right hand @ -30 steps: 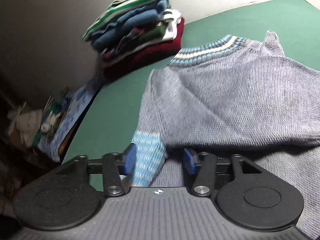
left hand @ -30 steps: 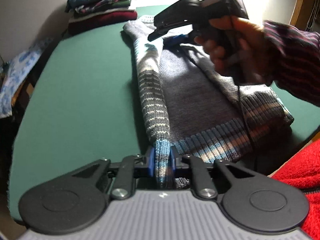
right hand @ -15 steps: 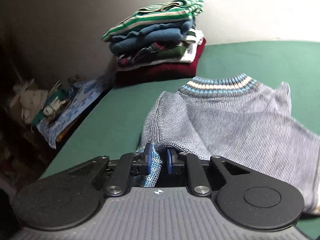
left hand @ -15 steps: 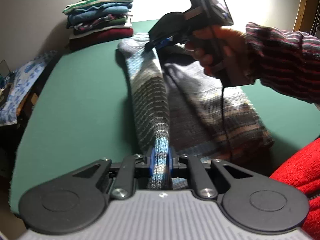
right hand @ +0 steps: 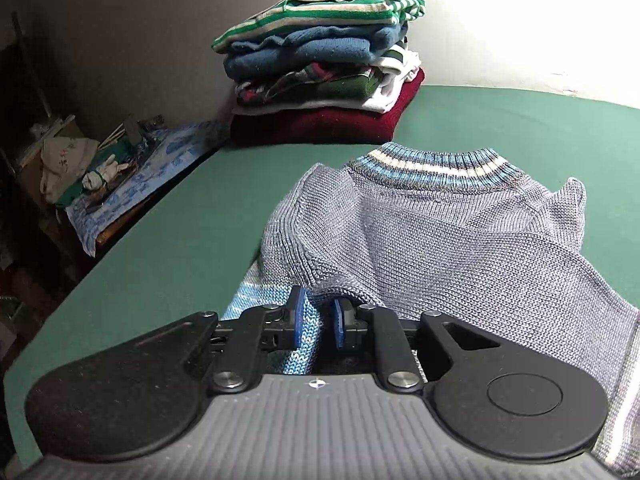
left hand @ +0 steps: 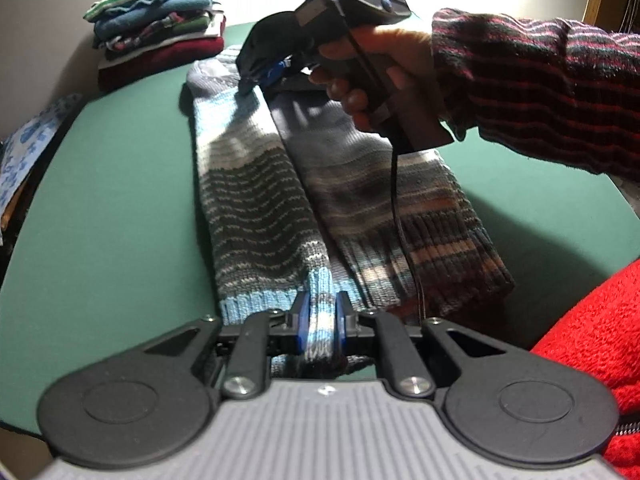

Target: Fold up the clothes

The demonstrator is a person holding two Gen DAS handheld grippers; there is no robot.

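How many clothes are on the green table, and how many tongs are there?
Grey striped sweater being folded: 1
Folded clothes in the stack, as far as layers show: about 6
Tongs: 2, left tongs and right tongs, both pinching the sweater's sleeve
Total: about 9

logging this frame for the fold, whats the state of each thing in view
grey sweater: flat on the green table, partly folded
striped sleeve: laid lengthwise along the body
left gripper: shut on the sleeve cuff
right gripper: shut on the sleeve near the shoulder
stack of clothes: folded, piled at the table's far edge
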